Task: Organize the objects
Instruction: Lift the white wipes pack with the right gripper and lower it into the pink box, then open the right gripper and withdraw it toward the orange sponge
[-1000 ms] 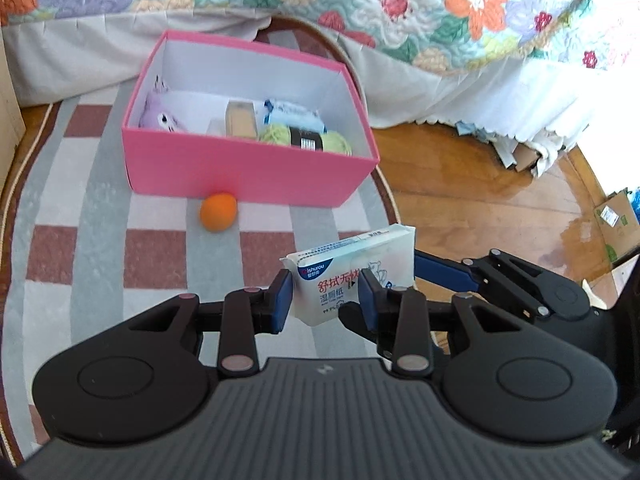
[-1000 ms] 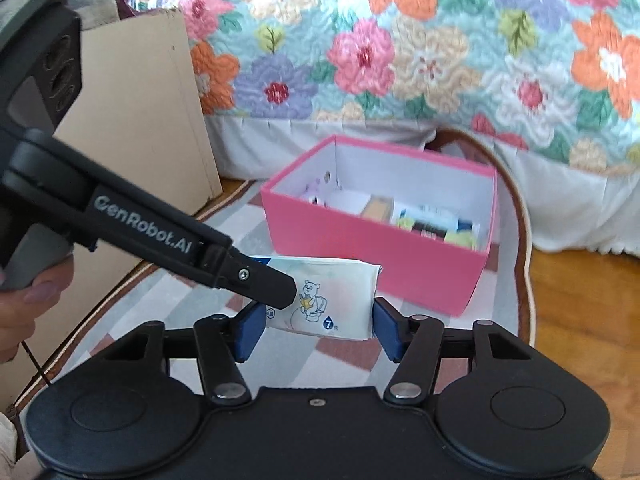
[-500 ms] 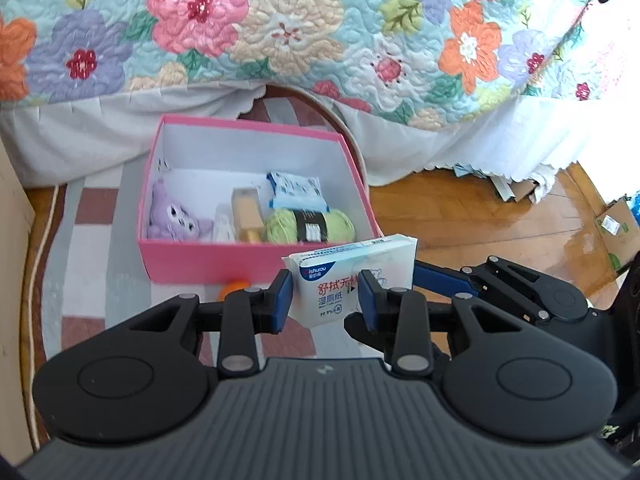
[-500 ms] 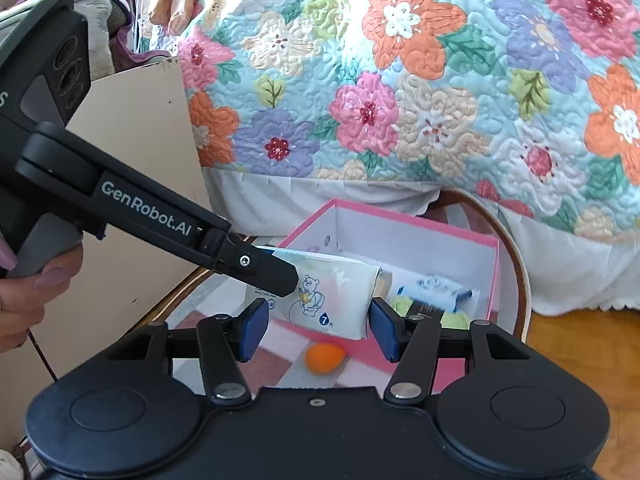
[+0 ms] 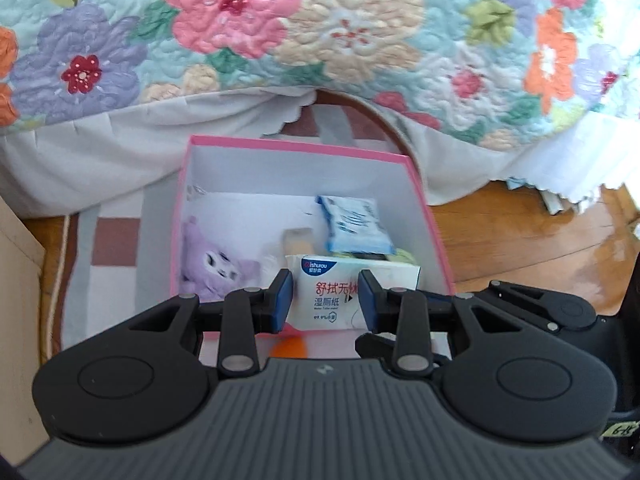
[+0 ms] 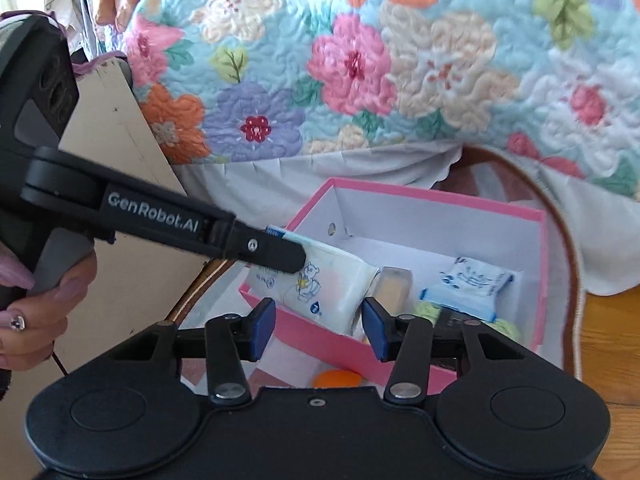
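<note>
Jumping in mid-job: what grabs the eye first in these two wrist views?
The white wipes pack, clamped in the left gripper above the near edge of the open pink box. Behind the box hangs a bright floral quilt. A purple plush toy lies inside on the left.

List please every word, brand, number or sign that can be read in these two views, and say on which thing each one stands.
"GenRobot.AI": on the arm of the left tongs.
"ishurou": on the blue tab of the wipes pack.
"舒拭无", cut off by a finger, and "湿厕纸": on the same pack.
"99.9%": small print below, barely legible.
"7" in a blue drop: on the pack's bear side.
Blue packet in the pink box: print too blurred.
</note>
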Motion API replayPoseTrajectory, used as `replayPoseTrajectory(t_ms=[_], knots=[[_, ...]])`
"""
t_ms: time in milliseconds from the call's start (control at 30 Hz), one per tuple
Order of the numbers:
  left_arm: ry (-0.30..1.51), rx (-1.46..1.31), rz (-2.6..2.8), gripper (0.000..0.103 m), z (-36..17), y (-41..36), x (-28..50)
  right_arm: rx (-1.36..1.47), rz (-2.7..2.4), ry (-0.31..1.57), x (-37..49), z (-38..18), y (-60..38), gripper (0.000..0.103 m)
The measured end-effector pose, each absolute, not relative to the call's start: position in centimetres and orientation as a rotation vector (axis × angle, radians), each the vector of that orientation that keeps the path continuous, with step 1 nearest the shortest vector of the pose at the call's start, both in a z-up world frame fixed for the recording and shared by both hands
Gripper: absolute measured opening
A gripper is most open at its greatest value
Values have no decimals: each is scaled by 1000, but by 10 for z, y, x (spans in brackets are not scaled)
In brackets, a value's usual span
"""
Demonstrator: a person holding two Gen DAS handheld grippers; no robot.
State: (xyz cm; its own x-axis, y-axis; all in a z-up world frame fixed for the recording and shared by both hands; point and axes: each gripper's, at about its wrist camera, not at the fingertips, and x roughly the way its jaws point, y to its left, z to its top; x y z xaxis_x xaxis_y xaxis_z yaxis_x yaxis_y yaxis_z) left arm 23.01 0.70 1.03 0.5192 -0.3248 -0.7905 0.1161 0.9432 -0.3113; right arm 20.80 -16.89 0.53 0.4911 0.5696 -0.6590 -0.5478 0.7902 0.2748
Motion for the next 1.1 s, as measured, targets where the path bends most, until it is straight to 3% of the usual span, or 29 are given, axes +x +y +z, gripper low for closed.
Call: replayPoseTrajectory(t_ms=[400,667,733,1100], knots=[[1021,-185,-155,34,-49,27,259,216,675,983,272,-64,-136,50],[1067,-215,-144,35,-72,32,273,213,648,1053,282,-81,-126,52],[1075,-258,-121,40,-79,36,274,210,632,1051,282,-81,-128,52],[1028,-217,-149,41,-33,30,252,106,634,933,254,-23,-153,58]])
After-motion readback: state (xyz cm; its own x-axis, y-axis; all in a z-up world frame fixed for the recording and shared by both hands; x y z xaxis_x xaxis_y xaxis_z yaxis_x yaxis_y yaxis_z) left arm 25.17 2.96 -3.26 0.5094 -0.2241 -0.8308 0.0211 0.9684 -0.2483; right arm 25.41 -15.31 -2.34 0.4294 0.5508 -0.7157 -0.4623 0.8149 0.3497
